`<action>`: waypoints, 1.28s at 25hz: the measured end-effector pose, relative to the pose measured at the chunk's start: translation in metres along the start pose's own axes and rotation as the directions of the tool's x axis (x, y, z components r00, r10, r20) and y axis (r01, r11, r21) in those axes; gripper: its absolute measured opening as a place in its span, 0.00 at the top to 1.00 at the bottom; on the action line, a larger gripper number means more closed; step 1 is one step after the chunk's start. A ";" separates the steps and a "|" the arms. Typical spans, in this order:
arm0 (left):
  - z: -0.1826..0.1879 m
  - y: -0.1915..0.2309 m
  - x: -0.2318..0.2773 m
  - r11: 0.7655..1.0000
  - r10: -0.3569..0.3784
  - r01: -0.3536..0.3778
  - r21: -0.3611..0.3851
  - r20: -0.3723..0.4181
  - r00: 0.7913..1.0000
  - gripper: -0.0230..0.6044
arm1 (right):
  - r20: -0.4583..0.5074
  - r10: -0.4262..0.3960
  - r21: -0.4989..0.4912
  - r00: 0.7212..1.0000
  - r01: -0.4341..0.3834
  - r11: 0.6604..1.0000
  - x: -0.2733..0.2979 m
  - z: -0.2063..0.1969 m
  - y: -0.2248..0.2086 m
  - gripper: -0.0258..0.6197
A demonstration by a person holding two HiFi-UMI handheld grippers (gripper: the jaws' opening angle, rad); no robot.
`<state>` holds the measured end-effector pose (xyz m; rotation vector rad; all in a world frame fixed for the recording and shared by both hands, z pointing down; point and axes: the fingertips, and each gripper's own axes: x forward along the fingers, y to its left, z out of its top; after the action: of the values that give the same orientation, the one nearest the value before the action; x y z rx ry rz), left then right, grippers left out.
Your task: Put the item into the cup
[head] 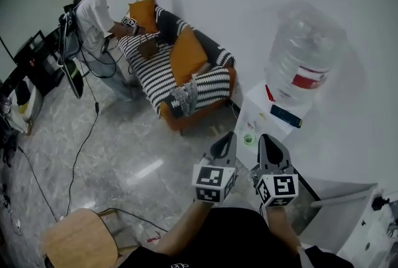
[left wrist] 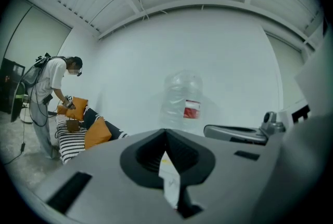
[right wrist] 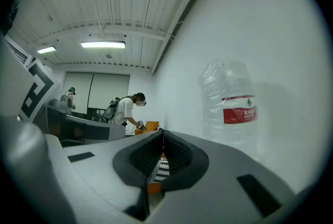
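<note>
We held the left claw (head: 225,143) and right claw (head: 270,146) closed and empty near the cup (head: 249,138), where a careless swing could have knocked it over.

Left gripper (head: 225,140) and right gripper (head: 268,140) point side by side toward a green cup (head: 249,138) on a white stand (head: 260,106).
</note>
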<state>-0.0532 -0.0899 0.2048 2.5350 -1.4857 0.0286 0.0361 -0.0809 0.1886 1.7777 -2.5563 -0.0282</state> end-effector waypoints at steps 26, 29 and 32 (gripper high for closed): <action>-0.016 0.006 -0.012 1.000 -0.017 0.017 0.015 -0.011 1.000 0.94 | -0.062 0.008 -0.027 0.998 -0.010 1.000 -0.002 -0.022 0.023 0.94; -0.018 0.008 -0.010 1.000 -0.014 0.014 0.010 -0.015 1.000 0.94 | -0.071 0.022 -0.036 0.997 -0.024 0.999 -0.001 -0.023 0.028 0.94; -0.016 0.006 -0.006 0.999 -0.020 0.021 0.027 -0.007 1.000 0.94 | -0.068 0.018 -0.046 0.998 -0.021 0.999 -0.001 -0.022 0.025 0.94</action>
<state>-0.0597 -0.0850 0.2207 2.5683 -1.4665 0.0549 0.0139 -0.0717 0.2118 1.7069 -2.5050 -0.0264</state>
